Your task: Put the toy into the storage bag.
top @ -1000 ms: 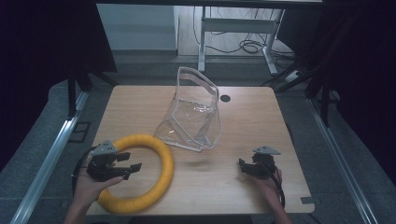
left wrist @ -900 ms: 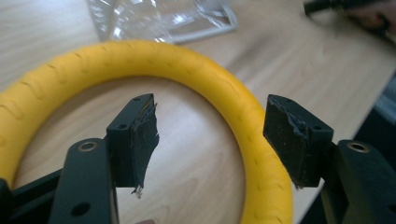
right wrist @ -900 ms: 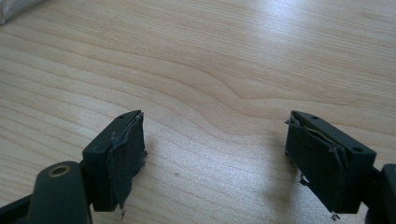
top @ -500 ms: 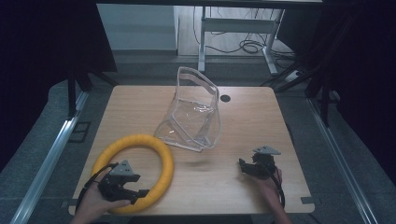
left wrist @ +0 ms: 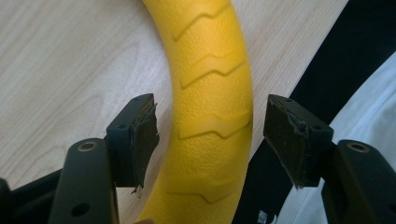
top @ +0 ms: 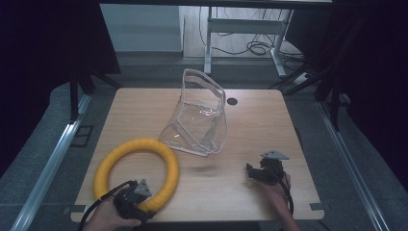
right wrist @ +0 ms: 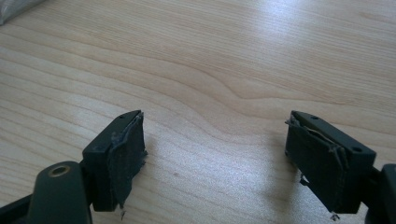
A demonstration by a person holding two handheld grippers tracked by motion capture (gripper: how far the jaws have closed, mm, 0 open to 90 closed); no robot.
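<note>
The left gripper (top: pixel 137 199) has moved from the left side of the yellow ring (top: pixel 137 166) to its near edge, close to the table's (top: pixel 250 120) front. Its jaws now stand wide apart on either side of the ring's tube (left wrist: pixel 212 116), touching nothing, so a grasp looks imminent. The ring lies flat, just in front of the clear plastic bag (top: pixel 199 115). The right gripper (top: pixel 255 172), to the ring's right, rests wide open and empty. No writing is readable anywhere.
</note>
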